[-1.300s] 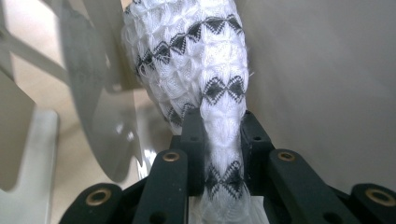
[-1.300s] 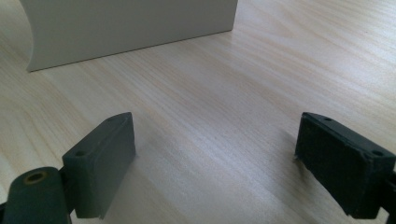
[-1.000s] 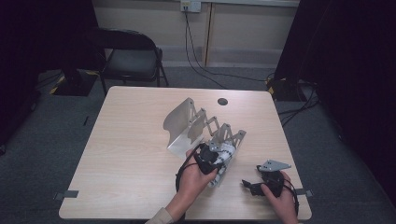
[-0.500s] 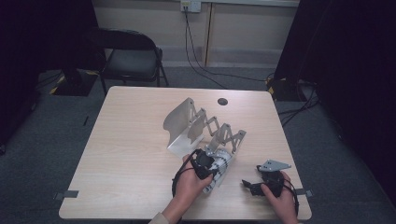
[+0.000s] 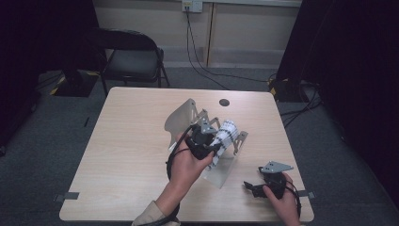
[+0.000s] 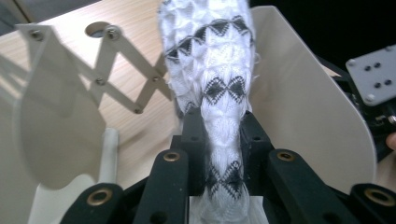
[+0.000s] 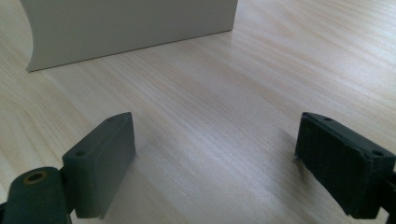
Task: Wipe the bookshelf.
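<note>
A white knitted sock (image 5: 226,133) with black diamond bands is pinched at one end in my left gripper (image 5: 206,144), which is shut on it. In the left gripper view the sock (image 6: 210,56) stretches away from the jaws (image 6: 220,135), between the two pale plates of a folding rack. The rack's far plate (image 5: 181,117) stands upright. Its near plate (image 5: 219,172) slopes down toward me, and a scissor linkage (image 6: 126,79) joins them. My right gripper (image 5: 257,186) rests near the table's front right edge, open, with bare wood between its pads (image 7: 105,158).
The light wooden table (image 5: 131,155) has a small dark round disc (image 5: 224,102) at its far side. A black chair (image 5: 134,56) stands behind the table. Cables trail on the floor at the back right. The near plate's edge (image 7: 126,23) lies ahead of the right gripper.
My left hand has lifted the sock up and away from the near plate, so it now hangs over the rack's linkage. The right gripper has stayed put.
</note>
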Demonstrator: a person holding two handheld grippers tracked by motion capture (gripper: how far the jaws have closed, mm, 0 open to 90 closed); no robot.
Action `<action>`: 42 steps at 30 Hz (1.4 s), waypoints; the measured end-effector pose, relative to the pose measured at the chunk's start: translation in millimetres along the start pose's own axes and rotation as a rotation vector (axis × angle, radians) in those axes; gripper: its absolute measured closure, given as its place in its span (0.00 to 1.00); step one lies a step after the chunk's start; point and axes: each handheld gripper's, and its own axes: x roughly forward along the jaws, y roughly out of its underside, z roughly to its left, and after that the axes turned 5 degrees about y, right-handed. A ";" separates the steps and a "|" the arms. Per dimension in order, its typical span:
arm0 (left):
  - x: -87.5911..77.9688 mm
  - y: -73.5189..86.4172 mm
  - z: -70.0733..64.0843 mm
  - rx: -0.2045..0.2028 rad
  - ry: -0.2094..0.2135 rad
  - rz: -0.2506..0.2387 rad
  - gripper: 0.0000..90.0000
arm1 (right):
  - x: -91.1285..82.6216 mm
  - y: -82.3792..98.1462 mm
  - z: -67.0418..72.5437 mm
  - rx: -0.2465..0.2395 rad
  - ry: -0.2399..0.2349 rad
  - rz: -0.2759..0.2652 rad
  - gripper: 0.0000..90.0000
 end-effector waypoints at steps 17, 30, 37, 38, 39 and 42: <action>50.5 55.2 9.8 -0.079 0.030 0.129 0.85 | -0.1 0.0 0.0 0.000 -0.001 0.001 0.13; 71.1 84.1 8.7 -0.113 0.051 0.183 0.85 | 0.0 0.0 0.0 0.000 -0.001 0.001 0.13; 67.4 83.9 3.8 -0.111 0.075 0.175 0.85 | -0.1 0.0 0.0 0.000 -0.001 0.001 0.13; 64.8 81.2 3.1 -0.107 0.077 0.167 0.85 | 0.0 0.0 0.0 0.000 -0.001 0.001 0.13; 61.9 78.0 2.4 -0.098 0.076 0.157 0.85 | 0.0 0.0 0.0 0.000 -0.001 0.001 0.13; 51.7 65.6 -0.1 -0.078 0.080 0.121 0.85 | 0.0 0.0 0.0 0.000 -0.001 0.001 0.13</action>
